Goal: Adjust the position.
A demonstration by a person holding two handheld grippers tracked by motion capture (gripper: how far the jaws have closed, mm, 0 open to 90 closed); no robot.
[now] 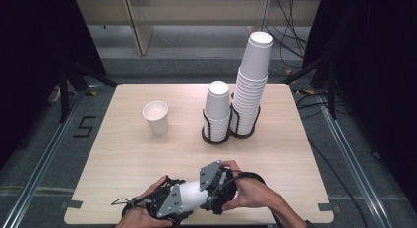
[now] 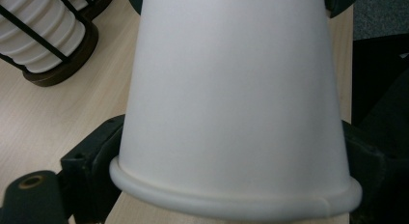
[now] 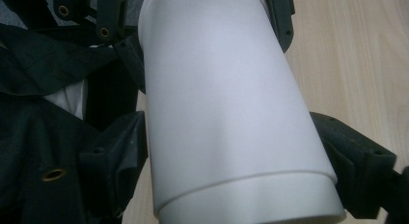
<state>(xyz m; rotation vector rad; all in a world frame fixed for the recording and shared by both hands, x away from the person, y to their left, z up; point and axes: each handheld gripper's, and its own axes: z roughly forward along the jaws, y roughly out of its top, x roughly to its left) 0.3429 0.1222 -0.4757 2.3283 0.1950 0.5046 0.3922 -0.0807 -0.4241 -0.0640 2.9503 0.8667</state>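
A white paper cup (image 1: 191, 194) lies on its side just above the table's front edge, held between both grippers. My left gripper (image 1: 181, 198) has its jaws on either side of the cup's rolled rim (image 2: 231, 200) and is shut on it. From the right, my right gripper (image 1: 206, 187) meets it, with its jaws against the narrow base end (image 3: 241, 195), also shut on the cup. Both hands wrap the gripper bodies. A faint step rings the cup near its base; I cannot tell whether it is one cup or nested ones.
A single cup (image 1: 156, 117) stands upright, left of centre on the wooden table (image 1: 123, 154). Behind the centre, a dark wire double holder (image 1: 216, 135) carries a short stack (image 1: 217, 102) and a tall stack (image 1: 253, 83) of upturned cups. Cables trail on the floor beyond.
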